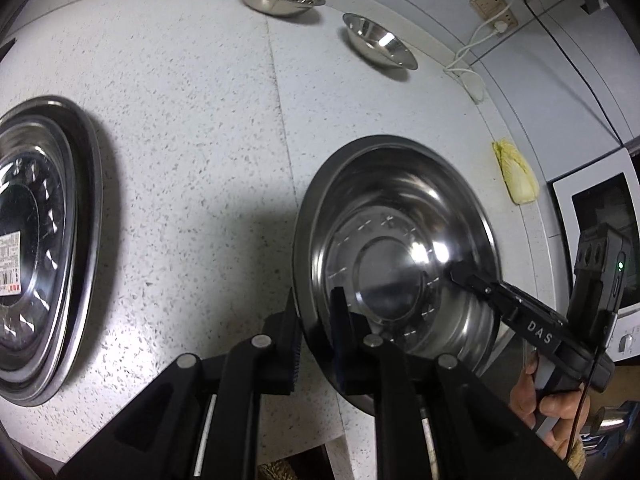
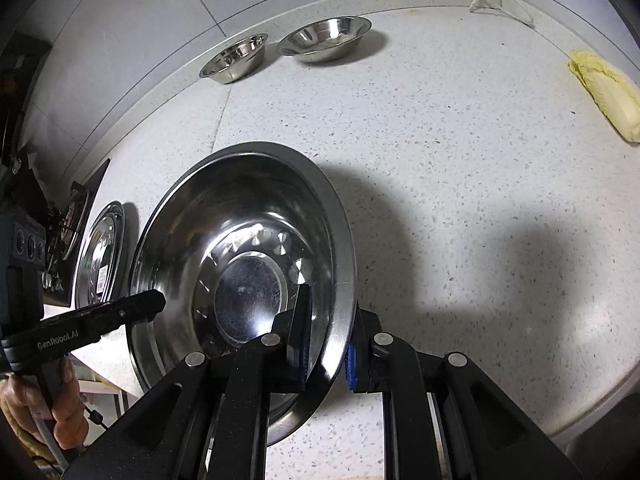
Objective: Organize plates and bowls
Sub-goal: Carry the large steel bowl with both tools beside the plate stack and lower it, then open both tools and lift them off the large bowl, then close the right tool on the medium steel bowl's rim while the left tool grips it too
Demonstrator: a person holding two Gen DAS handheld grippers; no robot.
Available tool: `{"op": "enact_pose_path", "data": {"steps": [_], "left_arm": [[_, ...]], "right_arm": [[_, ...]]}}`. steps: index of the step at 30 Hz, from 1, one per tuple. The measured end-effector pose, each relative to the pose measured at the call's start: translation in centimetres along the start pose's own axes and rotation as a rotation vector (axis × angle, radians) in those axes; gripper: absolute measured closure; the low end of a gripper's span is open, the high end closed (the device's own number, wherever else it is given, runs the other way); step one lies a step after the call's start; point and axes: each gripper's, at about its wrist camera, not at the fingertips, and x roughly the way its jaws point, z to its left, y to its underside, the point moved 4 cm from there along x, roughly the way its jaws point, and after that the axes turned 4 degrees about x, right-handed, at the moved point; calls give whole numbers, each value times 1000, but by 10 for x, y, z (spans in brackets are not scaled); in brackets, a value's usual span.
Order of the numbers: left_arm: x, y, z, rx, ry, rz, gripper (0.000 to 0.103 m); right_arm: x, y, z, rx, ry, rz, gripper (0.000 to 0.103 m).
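Sorting is being left unfinished: the large steel bowl (image 1: 400, 248) is being pinched at opposite rims by the left gripper (image 1: 316, 332) and right gripper (image 2: 326, 350) over the counter (image 2: 460, 160); two small bowls (image 2: 280, 50) are being left unstacked, apart from the plates (image 1: 36, 248).

A: What carries everything here?

B: A white, speckled stone bench (image 2: 460, 152), with a thin seam running across it.

A: And what lies on it?

B: Two small steel bowls near the back edge: one (image 2: 234, 58) on the left, a wider one (image 2: 326, 38) just beside it. A pale cabbage (image 2: 606, 94) lies far right. A stack of steel plates (image 1: 44, 248) sits at the left. A large steel bowl (image 2: 244, 264) is near the front edge; whether it rests on the bench, I cannot tell.
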Motion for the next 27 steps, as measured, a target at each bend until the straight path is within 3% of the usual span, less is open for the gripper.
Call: {"op": "enact_pose_path", "data": {"steps": [2, 5, 8, 9, 18, 27], "left_arm": [[-1, 0, -3, 8, 3, -3, 90], [-7, -1, -1, 14, -8, -24, 90], [-13, -4, 5, -3, 1, -35, 78], [-14, -6, 6, -5, 1, -37, 74], [-43, -31, 19, -35, -12, -99, 71], [-49, -104, 28, -118, -6, -138, 69]], "right_arm": [[-1, -2, -5, 12, 0, -8, 89], [-6, -4, -13, 35, 3, -29, 76], [-16, -7, -17, 35, 6, -62, 64], [-18, -9, -18, 35, 11, -68, 63], [-38, -40, -20, 4, 32, -115, 60], [-35, -88, -20, -52, 94, -130, 56]]}}
